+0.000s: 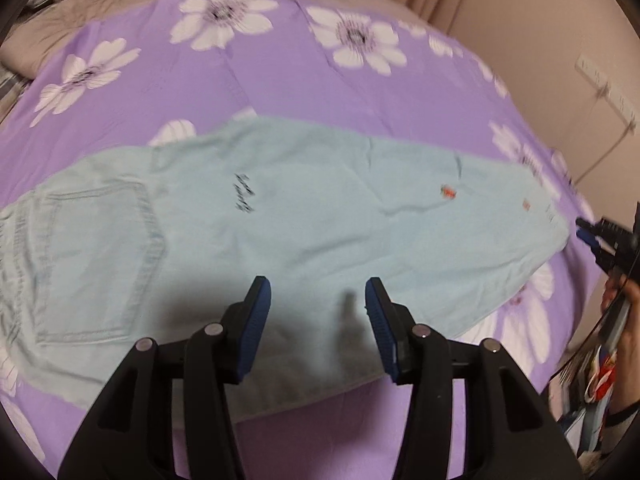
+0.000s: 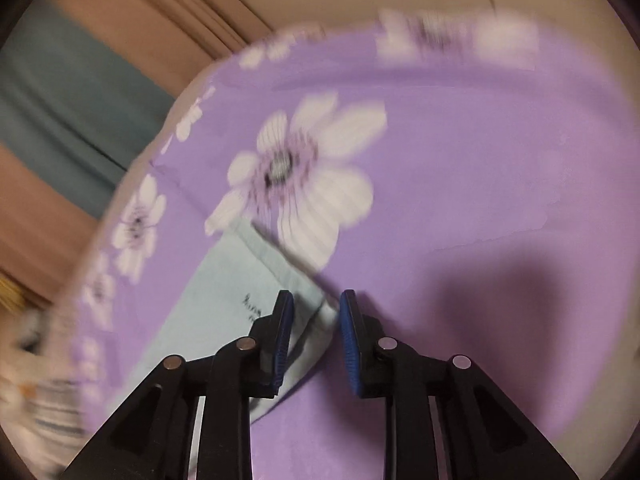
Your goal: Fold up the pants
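Pale blue denim pants (image 1: 304, 216) lie flat on a purple sheet (image 1: 280, 80) printed with white flowers, stretched across the left wrist view from about nine o'clock to three o'clock. A back pocket (image 1: 96, 264) sits at the nine o'clock side, and the narrow hem end points toward three o'clock. Small dark lettering (image 1: 242, 194) and a small orange mark (image 1: 448, 192) show on the cloth.

The left gripper (image 1: 318, 300) hangs over the near edge of the pants at six o'clock, its blue-padded jaws standing moderately apart with nothing between them; only its shadow falls on the denim below.

The right gripper (image 1: 588, 236) appears at three o'clock in the left wrist view, just beyond the hem end, with a hand (image 1: 624, 320) behind it. In its own view, which is blurred, the right gripper (image 2: 316, 304) has its jaws narrowly apart, not pressing on anything. The corner of the pants (image 2: 224, 300) lies under and beside its left finger (image 2: 282, 340), running off toward seven o'clock, while the right finger (image 2: 352, 340) is over bare purple sheet. Whether the fingertips touch the cloth cannot be told.
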### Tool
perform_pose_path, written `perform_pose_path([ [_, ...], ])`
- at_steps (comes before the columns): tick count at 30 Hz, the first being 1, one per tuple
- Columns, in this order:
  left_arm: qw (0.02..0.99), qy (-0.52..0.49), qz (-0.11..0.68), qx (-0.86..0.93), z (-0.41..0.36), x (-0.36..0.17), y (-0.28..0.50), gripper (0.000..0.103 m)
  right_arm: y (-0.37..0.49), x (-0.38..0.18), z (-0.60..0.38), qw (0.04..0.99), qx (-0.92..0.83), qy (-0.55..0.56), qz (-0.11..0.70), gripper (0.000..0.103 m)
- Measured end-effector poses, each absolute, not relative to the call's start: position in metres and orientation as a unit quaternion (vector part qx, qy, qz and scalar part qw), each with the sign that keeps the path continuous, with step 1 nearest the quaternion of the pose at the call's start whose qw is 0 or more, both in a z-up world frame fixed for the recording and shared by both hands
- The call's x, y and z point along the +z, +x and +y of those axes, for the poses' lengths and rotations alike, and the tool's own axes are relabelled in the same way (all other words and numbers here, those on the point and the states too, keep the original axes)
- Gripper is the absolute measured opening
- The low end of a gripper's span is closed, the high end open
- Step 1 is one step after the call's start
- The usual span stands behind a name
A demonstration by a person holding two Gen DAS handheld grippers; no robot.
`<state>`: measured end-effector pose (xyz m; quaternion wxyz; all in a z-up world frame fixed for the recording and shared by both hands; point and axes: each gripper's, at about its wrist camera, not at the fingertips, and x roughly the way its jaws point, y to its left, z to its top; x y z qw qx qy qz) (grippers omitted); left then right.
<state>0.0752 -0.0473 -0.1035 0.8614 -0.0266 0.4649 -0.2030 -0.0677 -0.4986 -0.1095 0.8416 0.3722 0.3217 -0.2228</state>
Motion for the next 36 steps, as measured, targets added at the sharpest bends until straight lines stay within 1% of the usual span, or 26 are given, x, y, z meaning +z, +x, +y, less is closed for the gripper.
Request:
perform_pose_path([
  [2, 0.872, -0.04, 0.452, -0.184, -0.035, -0.097, 0.074, 0.049, -0.065, -0.091, -0.476, 0.868, -0.221, 0.312, 0.316, 0.023],
  [5, 0.883, -0.06, 0.444, -0.138, -0.008, -0.096, 0.077, 0.049, -0.051, -0.08, -0.432, 0.897, -0.121, 0.267, 0.33, 0.023],
  [8, 0.882, -0.081, 0.452, -0.101, 0.015, -0.104, 0.081, 0.049, -0.028, -0.082, -0.371, 0.909, -0.018, 0.206, 0.362, 0.023],
  [12, 0.875, -0.085, 0.47, -0.078, 0.033, -0.121, 0.078, 0.049, -0.012, -0.093, -0.309, 0.915, 0.037, 0.127, 0.382, 0.023],
  [14, 0.873, -0.09, 0.473, -0.083, 0.038, -0.127, 0.071, 0.049, -0.006, -0.107, -0.291, 0.902, 0.063, 0.111, 0.413, 0.023],
  [16, 0.872, -0.089, 0.473, -0.091, 0.04, -0.128, 0.065, 0.049, -0.003, -0.127, -0.276, 0.879, 0.072, 0.077, 0.465, 0.023],
  [19, 0.874, -0.097, 0.465, -0.102, 0.052, -0.122, 0.047, 0.049, -0.008, -0.123, -0.272, 0.881, 0.081, 0.041, 0.464, 0.023],
  [22, 0.881, -0.147, 0.437, -0.102, 0.076, -0.106, 0.026, 0.049, -0.01, -0.111, -0.28, 0.872, 0.087, 0.05, 0.478, 0.023],
  [23, 0.885, -0.163, 0.427, -0.089, 0.087, -0.101, 0.02, 0.054, -0.011, -0.104, -0.281, 0.876, 0.087, 0.054, 0.471, 0.023],
  [24, 0.888, -0.178, 0.418, -0.063, 0.1, -0.097, 0.014, 0.065, -0.01, -0.102, -0.279, 0.88, 0.09, 0.059, 0.463, 0.023],
  [26, 0.886, -0.222, 0.407, -0.021, 0.127, -0.096, 0.008, 0.079, -0.008, -0.091, -0.271, 0.888, 0.107, 0.074, 0.441, 0.023],
  [29, 0.851, -0.323, 0.414, 0.01, 0.167, -0.112, 0.008, 0.078, -0.001, -0.086, -0.254, 0.89, 0.137, 0.088, 0.426, 0.023],
  [32, 0.831, -0.366, 0.419, 0.015, 0.181, -0.126, 0.013, 0.078, 0.006, -0.085, -0.228, 0.886, 0.17, 0.088, 0.423, 0.023],
  [36, 0.822, -0.398, 0.408, 0.004, 0.186, -0.135, 0.025, 0.078, 0.014, -0.088, -0.197, 0.876, 0.205, 0.09, 0.427, 0.023],
])
